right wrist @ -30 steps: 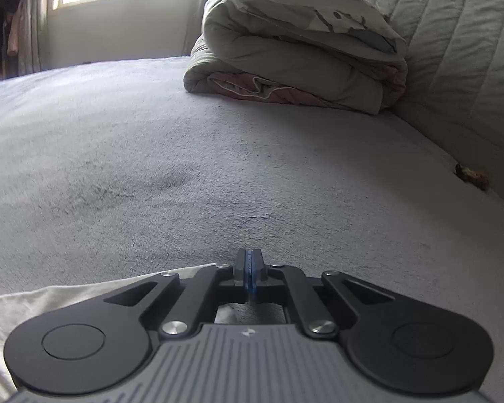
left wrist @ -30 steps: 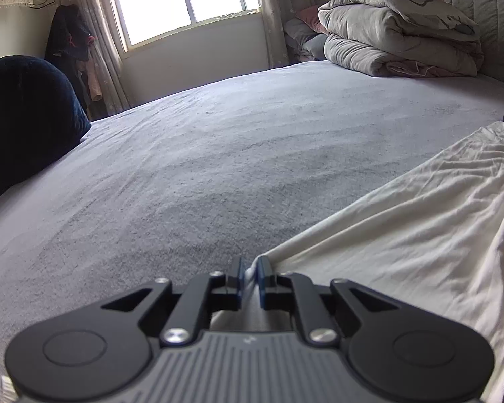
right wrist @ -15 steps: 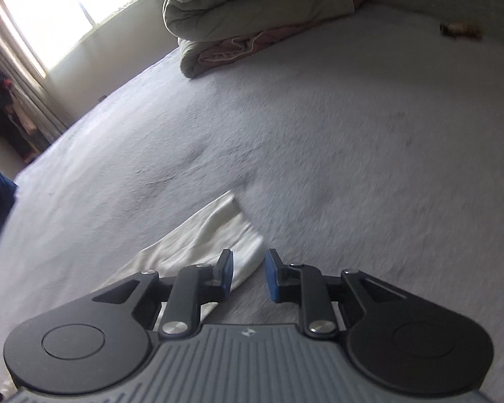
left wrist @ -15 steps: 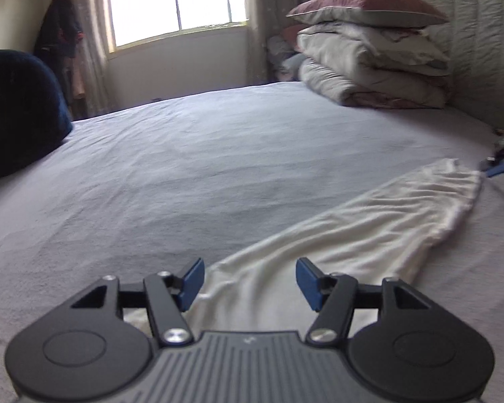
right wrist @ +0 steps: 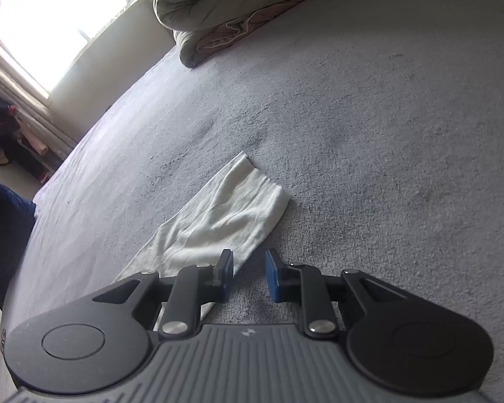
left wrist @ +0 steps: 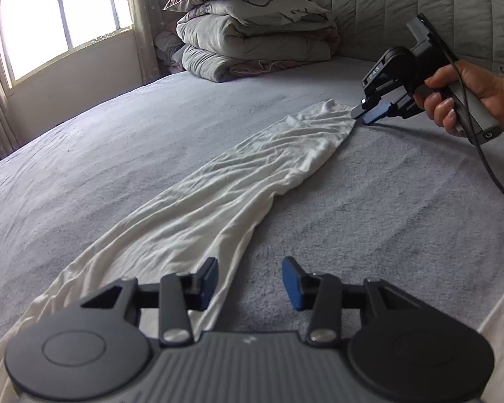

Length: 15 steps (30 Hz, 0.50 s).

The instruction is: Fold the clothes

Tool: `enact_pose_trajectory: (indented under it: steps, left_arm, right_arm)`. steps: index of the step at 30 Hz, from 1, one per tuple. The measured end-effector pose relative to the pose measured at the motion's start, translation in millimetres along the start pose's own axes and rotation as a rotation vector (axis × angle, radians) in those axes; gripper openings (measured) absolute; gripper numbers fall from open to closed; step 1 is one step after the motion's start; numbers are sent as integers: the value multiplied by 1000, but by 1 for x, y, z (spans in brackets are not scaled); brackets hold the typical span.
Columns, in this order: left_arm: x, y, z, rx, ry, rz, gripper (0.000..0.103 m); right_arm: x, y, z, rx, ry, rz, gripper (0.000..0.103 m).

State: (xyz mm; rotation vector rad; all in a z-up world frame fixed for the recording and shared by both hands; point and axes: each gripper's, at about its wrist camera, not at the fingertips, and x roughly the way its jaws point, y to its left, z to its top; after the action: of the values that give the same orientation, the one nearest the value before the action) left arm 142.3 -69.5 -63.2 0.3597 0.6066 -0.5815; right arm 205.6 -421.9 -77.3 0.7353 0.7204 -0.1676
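The white garment (left wrist: 225, 188) lies as one long wrinkled strip on the grey bed (left wrist: 386, 208), apparently folded lengthwise only, crosswise folds remaining, with left gripper (left wrist: 248, 282) and right gripper (right wrist: 248, 273) both spread empty at its ends.

The white garment (left wrist: 238, 181) is looking like thin, matt, creased cloth; the grey bed cover (left wrist: 386, 201) is showing a rough, nubbly pile. The left gripper (left wrist: 248, 283) is showing matt black plastic, bright metal pins and blue pads (left wrist: 290, 282)
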Motion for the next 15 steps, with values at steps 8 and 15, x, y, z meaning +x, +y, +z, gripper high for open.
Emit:
enact_pose_trajectory:
  steps: [8,15]
  left_arm:
    - [20,5,6,-39,16,0,12]
    - [5,15,8,-142,-39,-54,0]
  right_arm:
    - [6,-7,2,76,-55,31,21]
    - [-3,5,5,-35,-168,-59,4]
